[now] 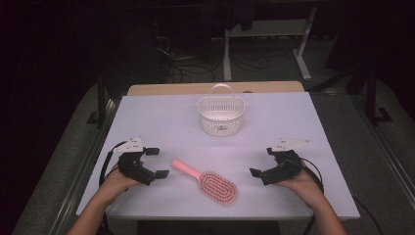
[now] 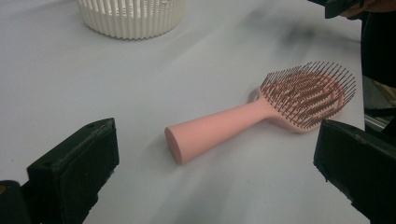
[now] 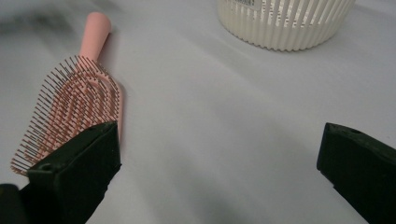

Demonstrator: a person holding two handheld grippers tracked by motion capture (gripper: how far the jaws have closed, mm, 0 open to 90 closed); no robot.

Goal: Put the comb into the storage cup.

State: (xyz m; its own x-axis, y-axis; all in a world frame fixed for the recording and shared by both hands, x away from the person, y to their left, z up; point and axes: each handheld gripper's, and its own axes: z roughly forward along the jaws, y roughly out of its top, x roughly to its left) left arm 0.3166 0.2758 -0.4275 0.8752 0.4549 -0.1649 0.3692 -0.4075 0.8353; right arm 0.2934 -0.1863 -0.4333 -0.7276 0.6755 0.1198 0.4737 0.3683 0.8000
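Observation:
A pink hairbrush [image 1: 208, 181] lies bristles-up on the white table [image 1: 161, 122], handle pointing to the back left. It also appears in the left gripper view as the hairbrush [image 2: 261, 114] and in the right gripper view as the hairbrush [image 3: 79, 93]. A white slatted basket [image 1: 221, 112] with an upright handle stands at the middle back. My left gripper [image 1: 155, 162] rests open to the left of the brush handle, nothing between its jaws. My right gripper [image 1: 263, 161] sits open to the right of the brush head, also holding nothing.
The basket [image 2: 133, 16] stands beyond the brush in the left gripper view, and the basket [image 3: 285, 21] at the top of the right gripper view. A wooden edge [image 1: 215, 88] runs behind the table. Cables and table legs lie on the dark floor beyond.

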